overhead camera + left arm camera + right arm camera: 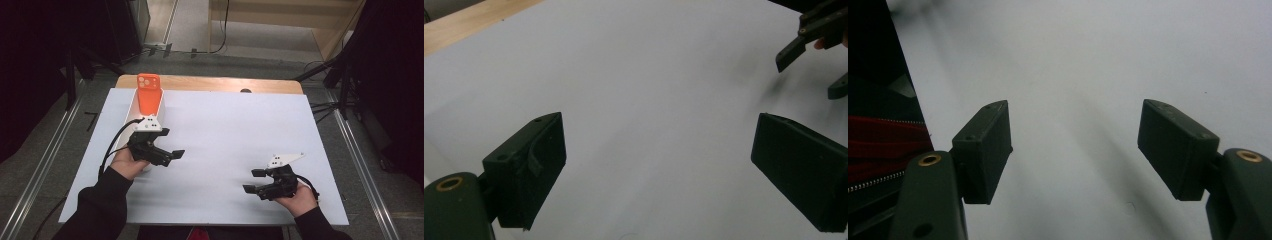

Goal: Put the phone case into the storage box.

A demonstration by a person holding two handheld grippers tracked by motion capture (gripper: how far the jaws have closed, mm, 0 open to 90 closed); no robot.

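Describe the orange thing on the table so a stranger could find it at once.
Start at the white table and go to its far left corner, where a white holder sits. The orange phone case stands upright in its far end, just beyond the left gripper. It is the one brightly coloured thing there, with camera holes on top.

Orange phone case (148, 94) — lower part hidden inside the white holder (135, 107) at the table's (225, 125) left edge; the holder's near end is covered by the left gripper (170, 155) and hand. Small dark thing (245, 90) at the far edge: too small to tell. Left gripper view — right gripper (809, 65) cut off by the right edge. Right gripper view: red fabric with a zip (878, 150) cut off at left, far surface blurred.
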